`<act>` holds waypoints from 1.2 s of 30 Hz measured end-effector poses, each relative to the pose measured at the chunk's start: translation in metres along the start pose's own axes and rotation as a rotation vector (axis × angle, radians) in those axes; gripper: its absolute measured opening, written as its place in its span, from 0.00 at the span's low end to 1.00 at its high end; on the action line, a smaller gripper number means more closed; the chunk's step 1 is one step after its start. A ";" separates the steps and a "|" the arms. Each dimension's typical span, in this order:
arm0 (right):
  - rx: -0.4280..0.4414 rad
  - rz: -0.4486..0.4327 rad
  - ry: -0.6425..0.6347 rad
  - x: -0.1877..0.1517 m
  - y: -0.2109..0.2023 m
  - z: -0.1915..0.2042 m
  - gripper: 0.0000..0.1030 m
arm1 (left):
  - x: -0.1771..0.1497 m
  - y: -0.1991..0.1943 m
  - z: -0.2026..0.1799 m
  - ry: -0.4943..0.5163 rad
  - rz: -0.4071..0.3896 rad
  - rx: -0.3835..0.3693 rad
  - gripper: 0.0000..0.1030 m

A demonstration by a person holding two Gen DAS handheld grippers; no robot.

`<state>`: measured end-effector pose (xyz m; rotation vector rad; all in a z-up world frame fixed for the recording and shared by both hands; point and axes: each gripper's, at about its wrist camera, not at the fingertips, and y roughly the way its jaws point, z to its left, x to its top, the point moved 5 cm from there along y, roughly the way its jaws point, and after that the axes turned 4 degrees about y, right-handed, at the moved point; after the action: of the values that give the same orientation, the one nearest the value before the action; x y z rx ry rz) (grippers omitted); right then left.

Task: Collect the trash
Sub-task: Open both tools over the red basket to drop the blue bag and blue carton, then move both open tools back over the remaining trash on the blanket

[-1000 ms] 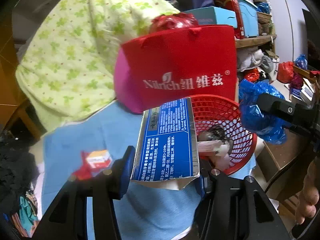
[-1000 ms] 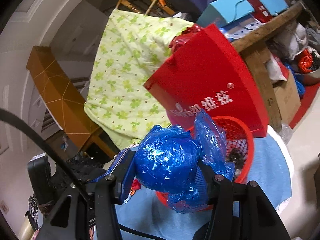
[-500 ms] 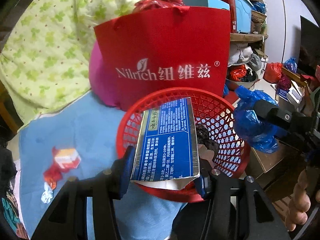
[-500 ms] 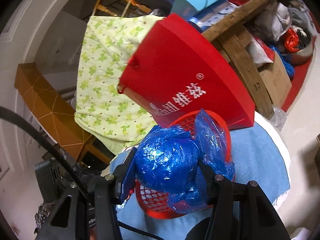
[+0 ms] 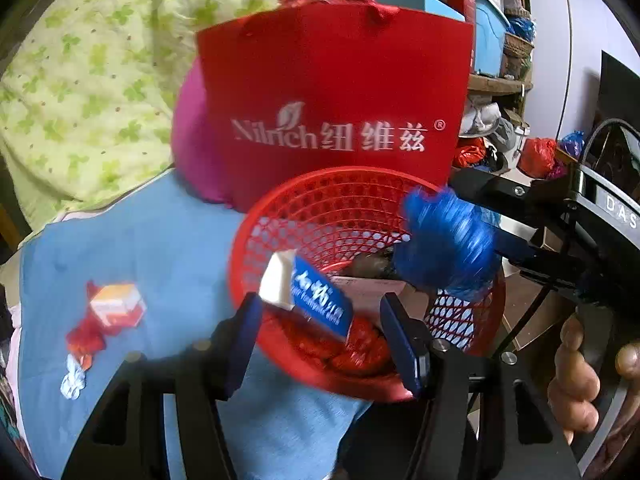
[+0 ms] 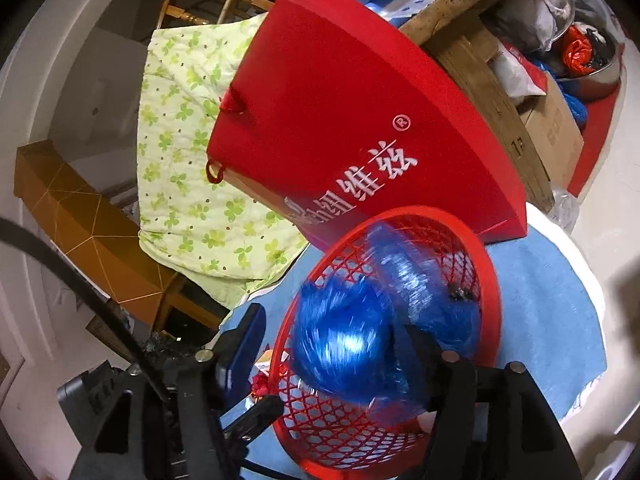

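Left gripper [image 5: 320, 336]: jaws opening, parted over the near rim of the basket; the blue carton lies tilted between them, clear of both pads, released.
Right gripper [image 6: 336, 356]: jaws opening; the blue bag sits between them, blurred. It is clear of the left pad; its contact with the right finger cannot be told.
Blue carton [image 5: 316, 294]: flat box with a white end flap and white lettering, tilted, over the near inner side of the basket, blurred.
Blue bag [image 5: 446, 248]: crumpled glossy plastic, over the right side of the basket in the left wrist view; in the right wrist view [image 6: 344, 344] it covers the basket's near half.
Red basket [image 5: 320, 200]: round plastic mesh, on the blue cloth, holding dark scraps and a pale card.
Blue cloth [image 5: 132, 248]: covers the surface under the basket.
Red paper bag [image 5: 332, 92]: upright just behind the basket, white lettering on its face.
Small wrappers [image 5: 108, 316]: a red-and-orange packet and a foil scrap on the cloth, left of the basket, well apart from it.
Green-patterned quilt [image 5: 80, 64]: draped at far left, behind the cloth.
Person's hand [image 5: 580, 380]: fingers round the right gripper's handle, at the right edge.
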<state>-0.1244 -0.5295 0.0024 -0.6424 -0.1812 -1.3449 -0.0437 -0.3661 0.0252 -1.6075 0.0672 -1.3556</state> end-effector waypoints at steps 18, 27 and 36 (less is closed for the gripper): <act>0.158 0.062 -0.296 -0.055 -0.006 0.117 0.67 | -0.152 -0.050 0.134 -0.231 0.122 0.224 0.60; 0.233 0.278 -0.452 -0.145 0.042 0.174 0.67 | -0.217 -0.065 0.204 -0.422 0.168 0.350 0.60; 0.130 0.500 -0.484 -0.223 0.112 0.155 0.67 | -0.267 -0.048 0.236 -0.508 0.214 0.365 0.60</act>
<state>-0.0354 -0.2501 -0.0142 -0.8312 -0.4617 -0.6771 0.0140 -0.0354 -0.1049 -1.5318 -0.2902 -0.7180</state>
